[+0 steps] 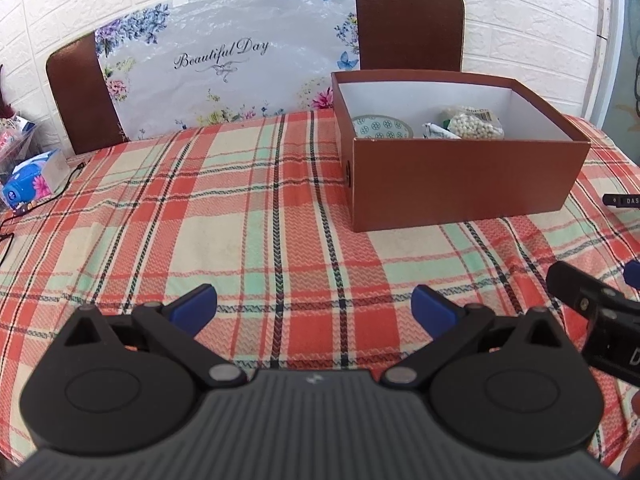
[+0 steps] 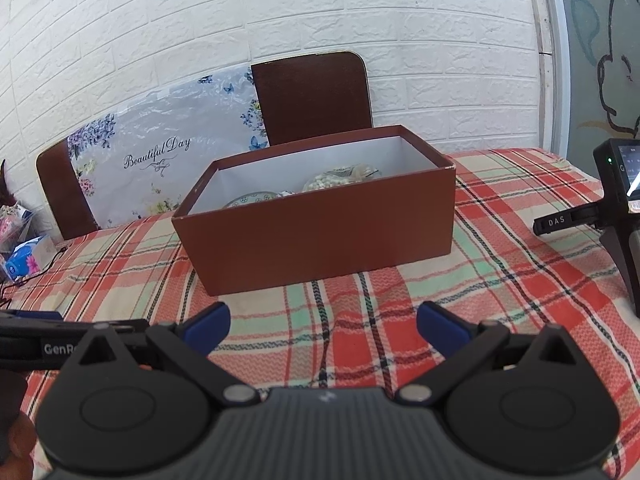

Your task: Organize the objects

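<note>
Brown box [image 1: 460,176] sits filled on the desk [image 1: 240,220]; we hold left hand-held gripper [image 1: 314,306] and right hand-held gripper [image 2: 322,322] spread and empty, apparently finished.

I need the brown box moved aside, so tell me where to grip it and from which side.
Grip the brown box by its thin upright walls at the open rim, coming from above. It has no lid, and its broad flat faces look too wide for either open tool. Take the left short wall with the left tool and the right one with the right tool, clear of the bag of beads inside.
</note>
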